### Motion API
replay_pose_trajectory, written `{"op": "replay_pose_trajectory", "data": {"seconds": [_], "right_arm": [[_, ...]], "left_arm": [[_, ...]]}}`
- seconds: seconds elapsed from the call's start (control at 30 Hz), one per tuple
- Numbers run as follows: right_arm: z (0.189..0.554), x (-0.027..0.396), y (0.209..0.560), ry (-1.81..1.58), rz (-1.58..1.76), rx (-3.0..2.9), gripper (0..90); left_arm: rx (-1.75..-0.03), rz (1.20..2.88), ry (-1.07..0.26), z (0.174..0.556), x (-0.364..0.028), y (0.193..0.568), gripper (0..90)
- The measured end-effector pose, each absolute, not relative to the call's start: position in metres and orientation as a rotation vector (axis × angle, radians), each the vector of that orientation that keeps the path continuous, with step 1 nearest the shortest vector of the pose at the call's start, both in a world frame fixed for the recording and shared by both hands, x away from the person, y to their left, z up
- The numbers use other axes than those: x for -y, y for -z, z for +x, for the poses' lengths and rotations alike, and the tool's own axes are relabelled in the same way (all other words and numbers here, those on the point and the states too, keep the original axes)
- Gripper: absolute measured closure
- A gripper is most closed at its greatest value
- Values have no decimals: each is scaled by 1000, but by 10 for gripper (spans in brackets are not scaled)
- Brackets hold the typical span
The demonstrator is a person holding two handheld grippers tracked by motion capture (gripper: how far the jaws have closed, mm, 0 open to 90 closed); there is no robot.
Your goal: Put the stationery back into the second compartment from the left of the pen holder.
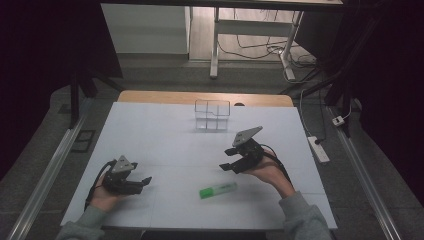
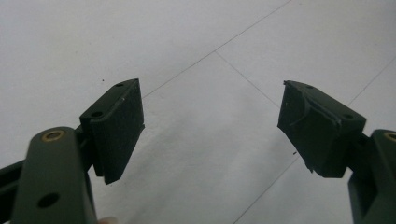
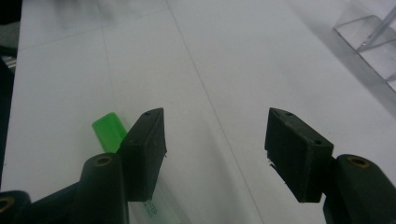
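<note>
Two grippers, one per hand, both mine. My left gripper sits low at the near left of the white counter, jaws pointing right across the surface. In the left gripper view its two black jaws stand wide apart with bare counter between them, nothing held.

My right gripper is at the near right, lifted off the counter, one grey three-cornered plate on top, jaws pointing left and a bit down. In the right gripper view its jaws are spread too, nothing between the pads.

One green marker lies flat on the counter, near edge, between my two hands and closer to the right one. It has a green cap end at the left and a paler, clear-looking barrel running right. It is apart from both grippers; the right gripper hangs above and just behind it. In the right gripper view the marker shows just outside the left-hand jaw, partly hidden behind it, not in the gap.

One clear plastic holder stands upright toward the far edge of the counter, roughly centre, well apart from the marker. It looks divided into compartments, count not clear. A corner of the holder shows top right in the right gripper view.

One white power strip lies on the floor right of the counter.
</note>
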State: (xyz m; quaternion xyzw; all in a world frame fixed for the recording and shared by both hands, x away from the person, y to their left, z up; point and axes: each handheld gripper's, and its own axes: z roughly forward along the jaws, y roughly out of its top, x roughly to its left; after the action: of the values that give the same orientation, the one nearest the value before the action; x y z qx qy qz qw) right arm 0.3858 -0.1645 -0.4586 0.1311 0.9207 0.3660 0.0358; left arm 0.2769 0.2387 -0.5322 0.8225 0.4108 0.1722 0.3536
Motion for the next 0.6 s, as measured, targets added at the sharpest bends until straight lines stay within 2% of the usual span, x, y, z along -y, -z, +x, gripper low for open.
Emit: {"op": "replay_pose_trajectory", "data": {"seconds": [0.6], "right_arm": [[373,139,472,-1040,190,-2967,345]], "left_arm": [[-1056,2134,-446,277,-238,532,224]]}}
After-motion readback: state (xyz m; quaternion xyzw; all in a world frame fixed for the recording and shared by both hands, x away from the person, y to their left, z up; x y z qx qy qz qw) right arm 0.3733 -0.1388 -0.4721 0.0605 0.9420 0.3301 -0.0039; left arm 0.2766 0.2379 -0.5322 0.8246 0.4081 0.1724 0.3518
